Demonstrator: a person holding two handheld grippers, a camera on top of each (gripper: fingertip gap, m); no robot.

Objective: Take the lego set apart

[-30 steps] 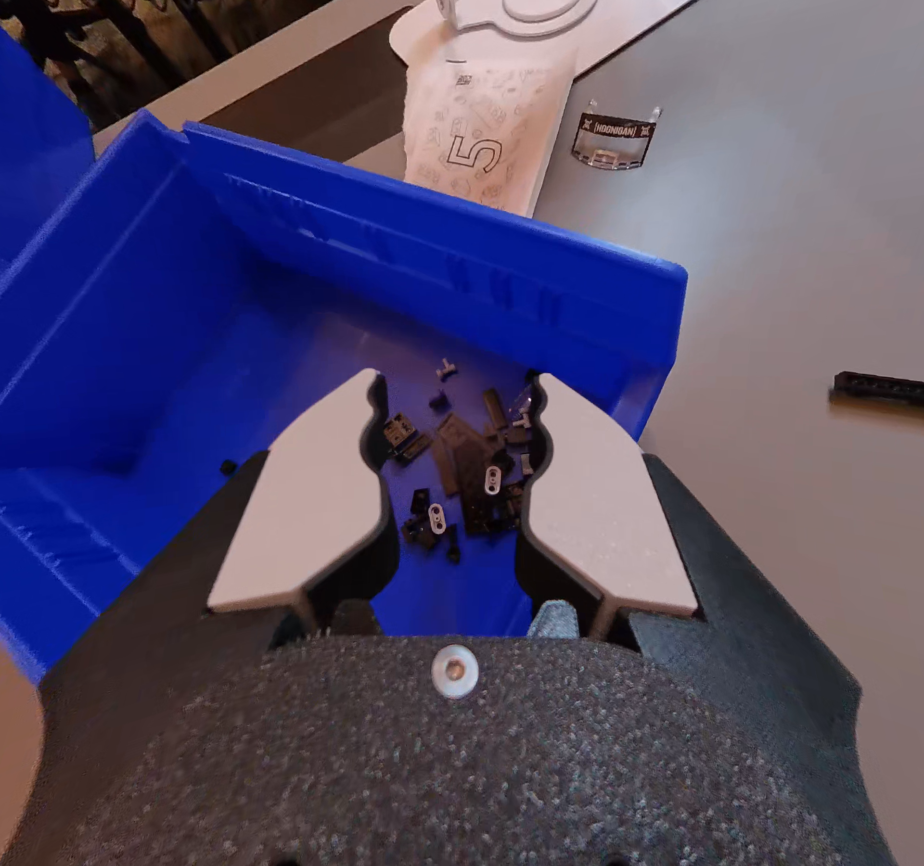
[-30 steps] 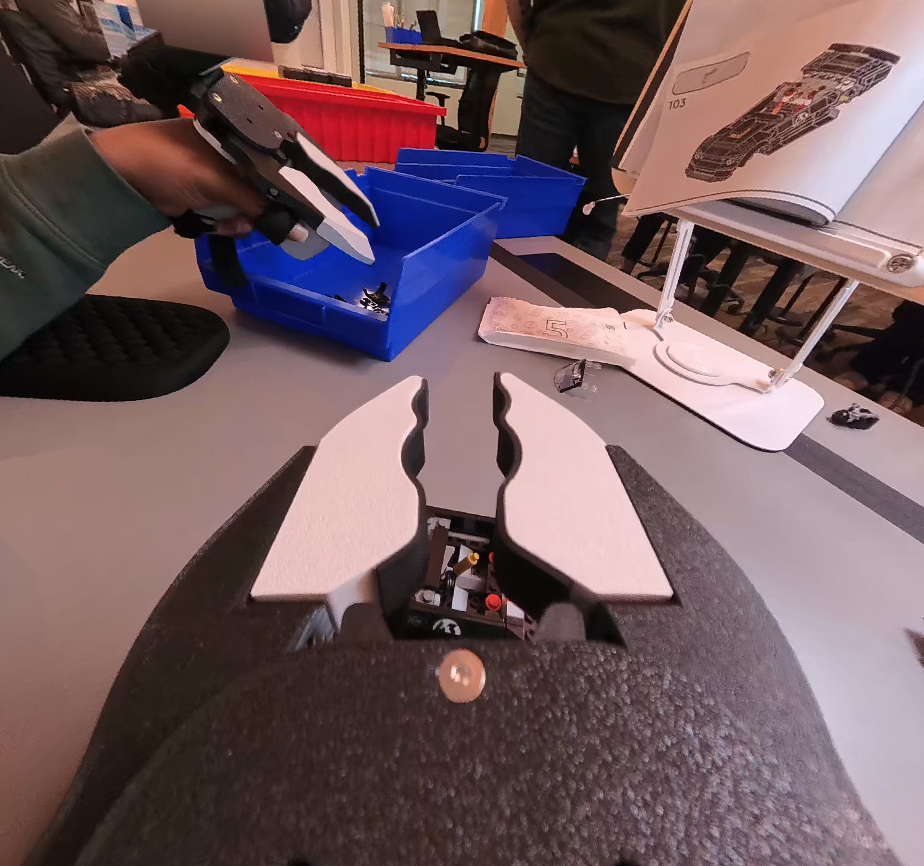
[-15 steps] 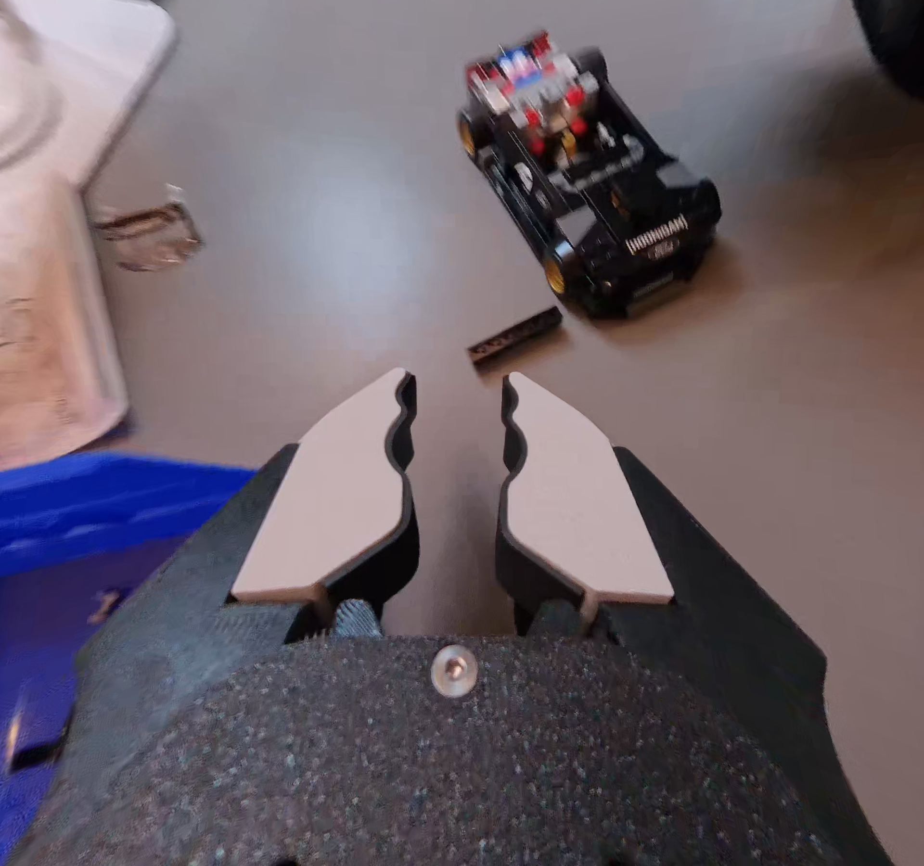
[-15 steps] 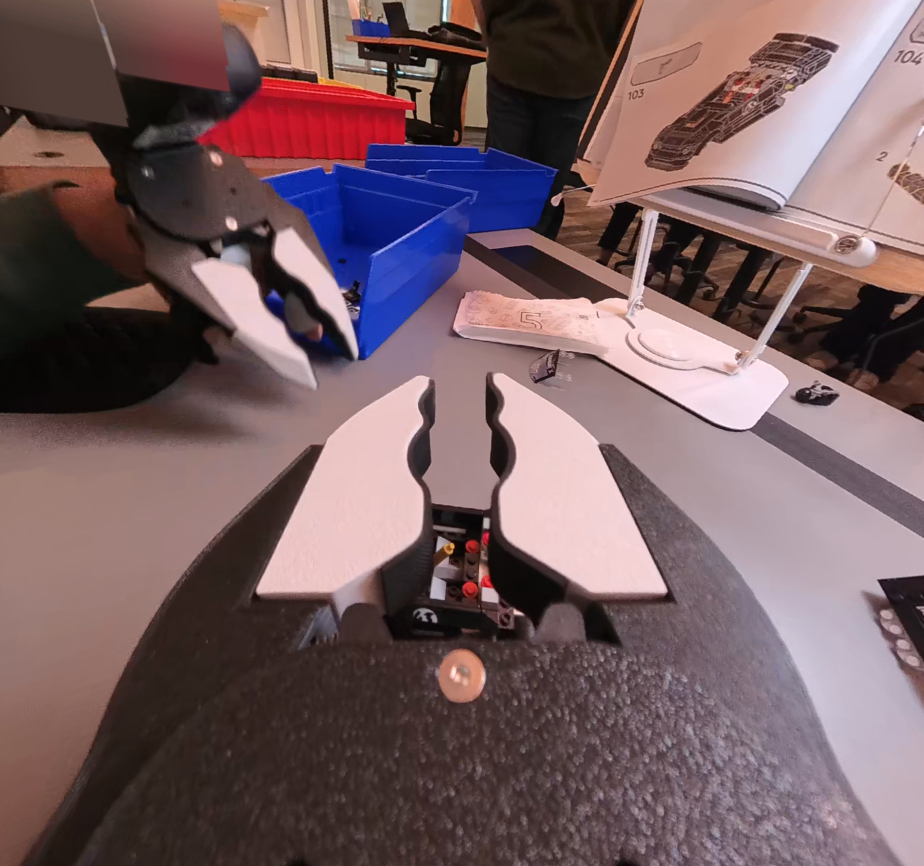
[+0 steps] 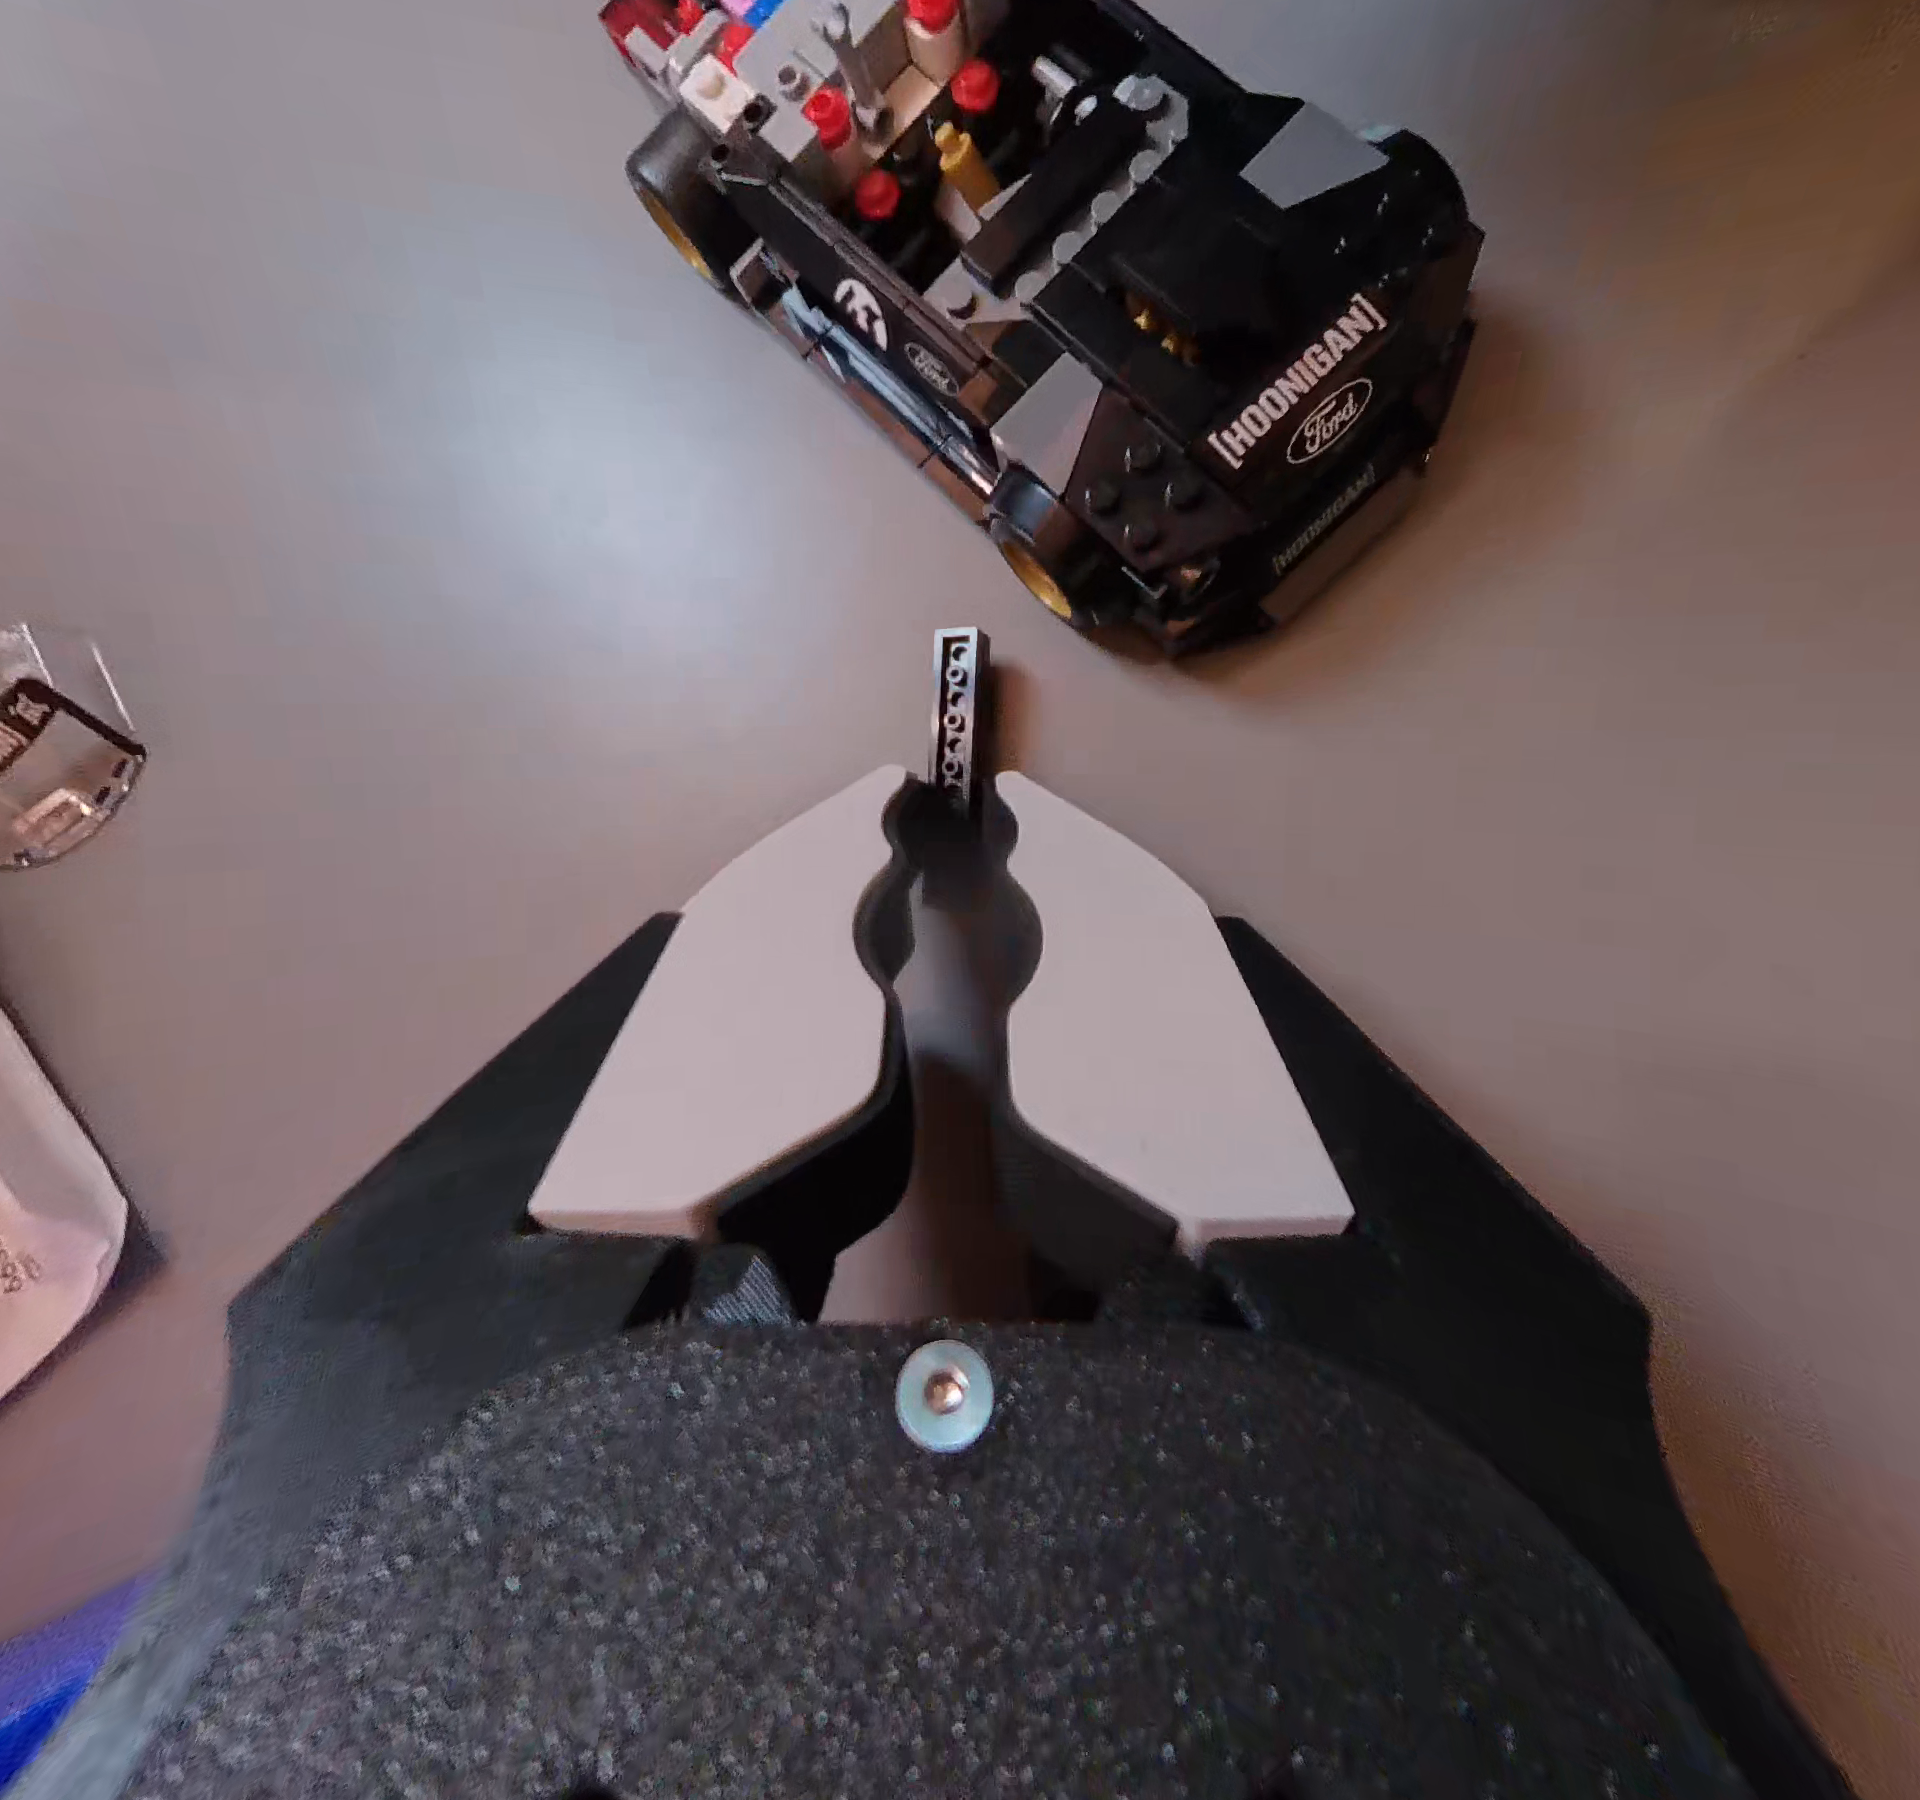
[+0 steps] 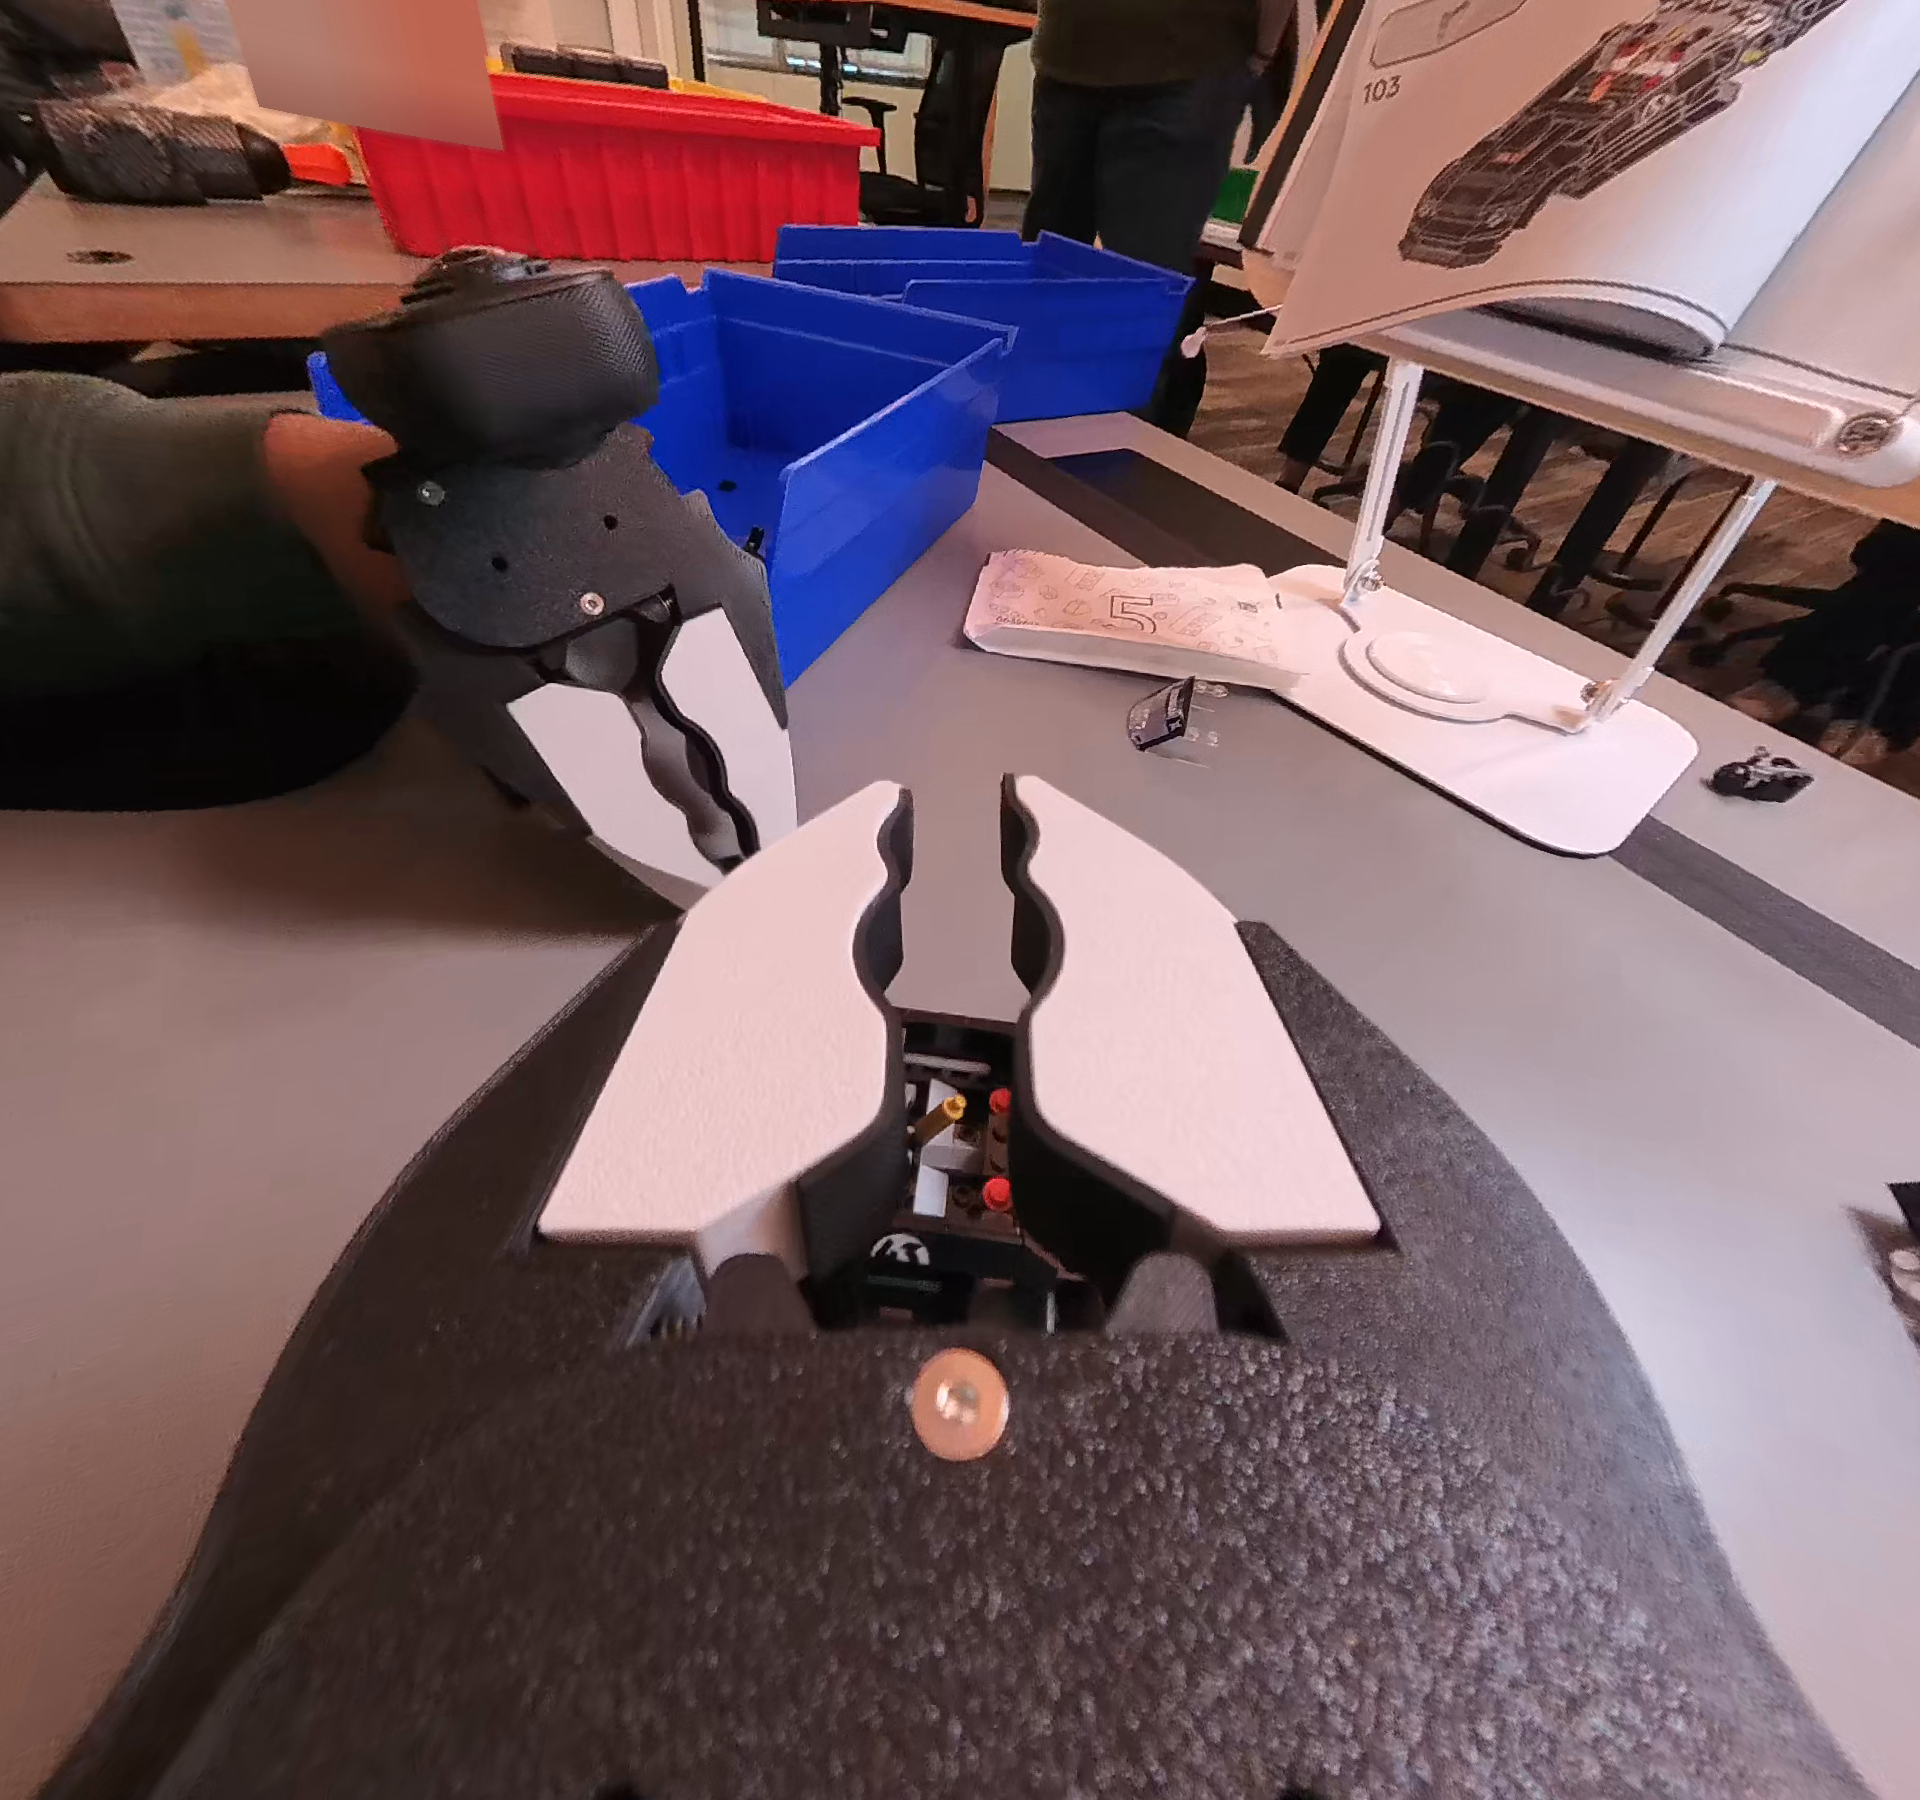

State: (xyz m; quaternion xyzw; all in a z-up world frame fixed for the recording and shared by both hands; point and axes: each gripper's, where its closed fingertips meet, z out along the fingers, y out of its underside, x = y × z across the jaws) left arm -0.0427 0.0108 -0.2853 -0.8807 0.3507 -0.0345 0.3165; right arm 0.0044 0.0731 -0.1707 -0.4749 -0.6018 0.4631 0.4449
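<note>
The black lego car (image 5: 1039, 244) stands on the grey table (image 5: 364, 348), roofless, with red, white and blue bricks showing inside. My left gripper (image 5: 951, 794) is shut on one end of a long thin black plate (image 5: 961, 711). The plate stands on edge and points toward the car's front. The left gripper also shows in the right wrist view (image 6: 727, 836), low over the table. My right gripper (image 6: 956, 794) is open with a narrow gap and nothing between its fingertips. The car's interior (image 6: 961, 1158) shows below, between the finger bases.
A blue bin (image 6: 883, 462) with small loose pieces stands at the left; another blue bin and a red bin (image 6: 623, 161) are behind it. A paper bag (image 6: 1122, 607), a clear windscreen piece (image 6: 1169, 711) and a booklet on a white stand (image 6: 1507, 742) lie to the right. The gap from one gripper's tips to the other's is roughly 15 centimetres.
My left gripper swung from over the blue bin to the table beside the car and closed on the black plate, which lay flat before. My right jaws narrowed a little.
</note>
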